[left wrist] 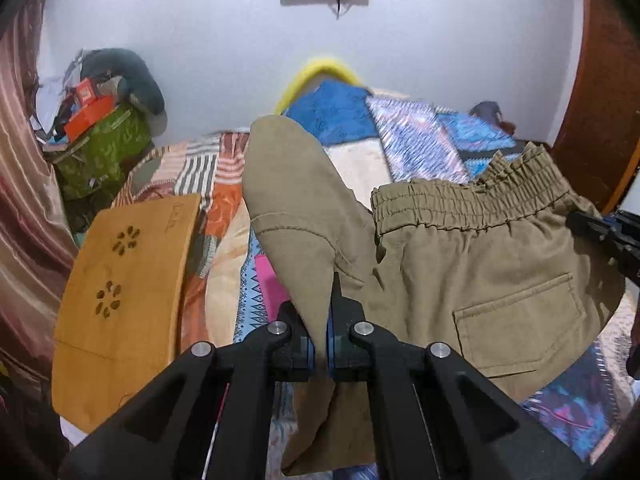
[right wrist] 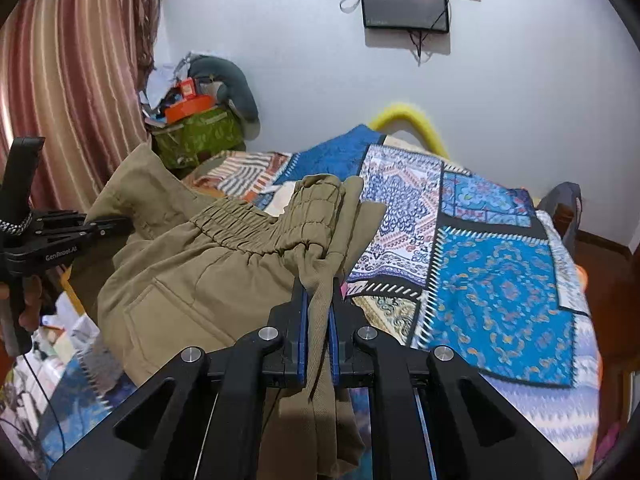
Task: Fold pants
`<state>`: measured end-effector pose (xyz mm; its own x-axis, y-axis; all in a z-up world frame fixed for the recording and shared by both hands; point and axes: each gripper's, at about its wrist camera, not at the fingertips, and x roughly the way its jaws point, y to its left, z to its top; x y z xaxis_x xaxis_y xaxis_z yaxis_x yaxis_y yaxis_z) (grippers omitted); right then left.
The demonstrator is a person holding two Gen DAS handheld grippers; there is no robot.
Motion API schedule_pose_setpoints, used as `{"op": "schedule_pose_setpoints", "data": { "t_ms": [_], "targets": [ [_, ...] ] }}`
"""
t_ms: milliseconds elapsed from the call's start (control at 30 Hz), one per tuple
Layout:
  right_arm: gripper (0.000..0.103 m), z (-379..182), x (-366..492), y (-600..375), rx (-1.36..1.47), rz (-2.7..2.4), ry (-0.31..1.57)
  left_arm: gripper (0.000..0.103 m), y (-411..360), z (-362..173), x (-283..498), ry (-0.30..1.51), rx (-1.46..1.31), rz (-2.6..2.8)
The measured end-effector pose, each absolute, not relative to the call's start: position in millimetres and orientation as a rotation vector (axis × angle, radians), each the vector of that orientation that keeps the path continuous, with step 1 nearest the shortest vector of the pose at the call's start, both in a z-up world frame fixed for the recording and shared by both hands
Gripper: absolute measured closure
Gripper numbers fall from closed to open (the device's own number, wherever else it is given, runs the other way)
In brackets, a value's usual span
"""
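Our left gripper [left wrist: 322, 336] is clamped on a fold of the khaki pants [left wrist: 480, 264], the cloth pinched flat between the blue-padded fingers [left wrist: 330, 344] and rising in a tall flap ahead of them. Our right gripper [right wrist: 318, 340] is likewise closed on the pants [right wrist: 192, 276], biting a bunched ridge of fabric just below the gathered elastic waistband [right wrist: 260, 228]. From the right wrist view we can see the left gripper [right wrist: 108, 226] at the far side of the garment, so the two of us hold opposite edges and the pants hang lifted between, above the patchwork bedspread [right wrist: 492, 280].

We judge the task to be early. The pants are picked up and held near the waist, back pocket [left wrist: 516, 320] facing up, but no neat fold shows: the cloth sags and the waistband is crumpled. The legs fall out of sight below the grippers, so we cannot tell how they lie. What is left, as we read it, is to bring the halves together, lay the pants on the bed and fold them down.

Further out, a wooden lap tray [left wrist: 120, 300] rests at the bed's left side, a cluttered green bag [left wrist: 104, 148] stands by the curtain [right wrist: 72, 80], and a screen [right wrist: 404, 4] hangs on the wall.
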<state>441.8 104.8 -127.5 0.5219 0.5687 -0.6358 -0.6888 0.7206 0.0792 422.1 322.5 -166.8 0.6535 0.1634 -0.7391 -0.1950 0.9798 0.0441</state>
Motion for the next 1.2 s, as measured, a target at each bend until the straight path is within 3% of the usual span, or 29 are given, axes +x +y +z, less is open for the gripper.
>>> {"op": "schedule_pose_setpoints", "data": {
  "t_ms": [367, 433, 600, 833, 1100, 1200],
  "targets": [
    [0.095, -207.2, 480.7, 127.1, -0.302, 0.713, 0.822, 0.096, 346.1, -279.2, 468.5, 1.023, -0.077, 0.208],
    [0.091, -210.1, 482.0, 121.7, -0.3, 0.711, 0.835, 0.091, 350.7, -284.4, 464.8, 1.03, -0.1, 0.203],
    [0.078, -202.5, 478.3, 111.0, -0.305, 0.676, 0.853, 0.088, 354.7, -278.6, 449.2, 1.033, -0.118, 0.216],
    [0.076, -157.6, 453.6, 89.7, -0.269, 0.67, 0.802, 0.088, 340.7, -226.3, 409.8, 0.996, -0.109, 0.21],
    [0.076, -65.5, 384.3, 61.6, -0.19, 0.722, 0.665, 0.088, 290.2, -107.3, 330.6, 0.809, -0.081, 0.161],
    [0.076, -32.1, 345.4, 52.7, -0.189, 0.742, 0.591, 0.082, 269.0, -68.9, 296.8, 0.732, -0.056, 0.142]
  ]
}}
